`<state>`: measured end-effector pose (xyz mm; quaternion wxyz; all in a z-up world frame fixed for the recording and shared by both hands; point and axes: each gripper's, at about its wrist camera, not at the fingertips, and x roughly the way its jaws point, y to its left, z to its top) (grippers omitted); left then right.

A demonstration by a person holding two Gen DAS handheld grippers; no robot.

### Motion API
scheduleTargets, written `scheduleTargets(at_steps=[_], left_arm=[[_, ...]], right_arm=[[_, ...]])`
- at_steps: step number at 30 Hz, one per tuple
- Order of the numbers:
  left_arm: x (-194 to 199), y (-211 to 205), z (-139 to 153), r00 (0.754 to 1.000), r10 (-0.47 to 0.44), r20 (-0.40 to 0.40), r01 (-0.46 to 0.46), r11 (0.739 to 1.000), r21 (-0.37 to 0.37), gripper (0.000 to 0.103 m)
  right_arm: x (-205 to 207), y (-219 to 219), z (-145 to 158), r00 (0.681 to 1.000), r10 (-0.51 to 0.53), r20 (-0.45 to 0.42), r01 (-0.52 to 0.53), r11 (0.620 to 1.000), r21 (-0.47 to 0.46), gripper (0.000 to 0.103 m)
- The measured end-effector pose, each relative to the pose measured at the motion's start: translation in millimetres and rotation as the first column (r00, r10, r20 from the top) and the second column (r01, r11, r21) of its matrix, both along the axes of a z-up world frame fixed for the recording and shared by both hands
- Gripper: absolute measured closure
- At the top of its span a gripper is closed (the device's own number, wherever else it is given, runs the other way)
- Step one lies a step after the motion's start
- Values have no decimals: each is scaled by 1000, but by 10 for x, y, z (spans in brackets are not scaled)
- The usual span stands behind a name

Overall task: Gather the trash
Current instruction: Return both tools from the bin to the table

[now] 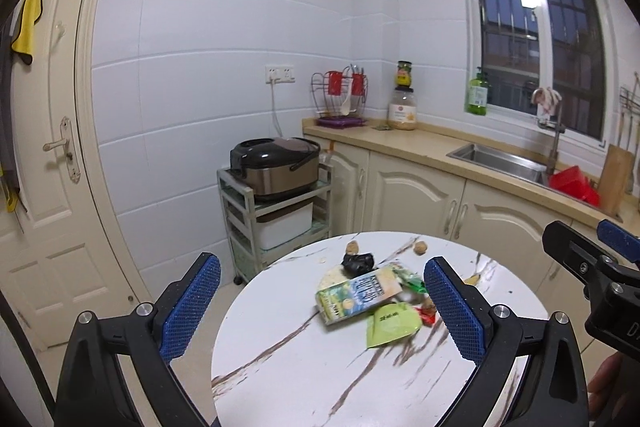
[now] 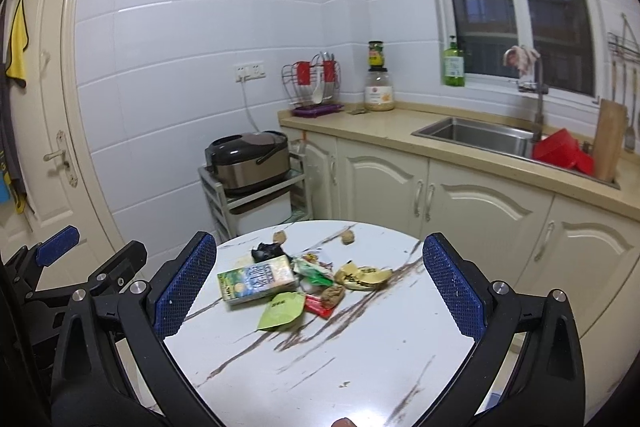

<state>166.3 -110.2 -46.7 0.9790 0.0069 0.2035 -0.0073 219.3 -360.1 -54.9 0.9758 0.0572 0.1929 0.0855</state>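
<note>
Left wrist view, left to right: cream door (image 1: 52, 155) with a lever handle at the left edge, a yellow cloth (image 1: 29, 19) hung at upper left. Rice cooker (image 1: 276, 163) on a small tiered cart (image 1: 240, 211) at centre. Left tongs (image 1: 322, 307) in the lower half, blue pads spread wide, gripping nothing, hovering above the near part of the round marble-patterned counter (image 1: 304, 379). Trash heaped between the pads, toward the far side of that top: green-and-blue carton (image 1: 358, 294) lying flat, crumpled black scrap (image 1: 358, 263) behind it, light green pouch (image 1: 392, 323) just in front, two walnut-like lumps (image 1: 420, 247) near the far rim. Steel sink (image 1: 500, 159) at centre right; right tongs' body entering at the right edge.

Right wrist view, same order: left tongs' blue pad poking in at lower left. Right tongs (image 2: 320, 285) likewise gaping wide and empty, above the same top. Carton left of the pile's middle, red wrapper (image 2: 318, 306) touching the pouch's right edge, yellowish wrapper (image 2: 362, 277) to the right, apart from the carton. Red basin (image 2: 562, 151) beside the sink at right, wooden board (image 2: 608, 139) upright next to it.
</note>
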Motion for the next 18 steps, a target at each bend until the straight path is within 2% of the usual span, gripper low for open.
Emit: scheduleTargets(at_steps=[9,15,18], left_arm=[[412,158,-76,997,15,-72,-17,1000,-25,3],[793,291,-287,988,21,-153,-28,999,-39,3],[999,350,-397,981,23,-192,-32,999,-43,3]], right_arm=[[253,95,-182,998,4,-62,-5,1000,-21,0],[605,124,-485,985,6,-172,-12,999,-33,0],[804,174,-719,968,20,-250,-32,999,-42,0]])
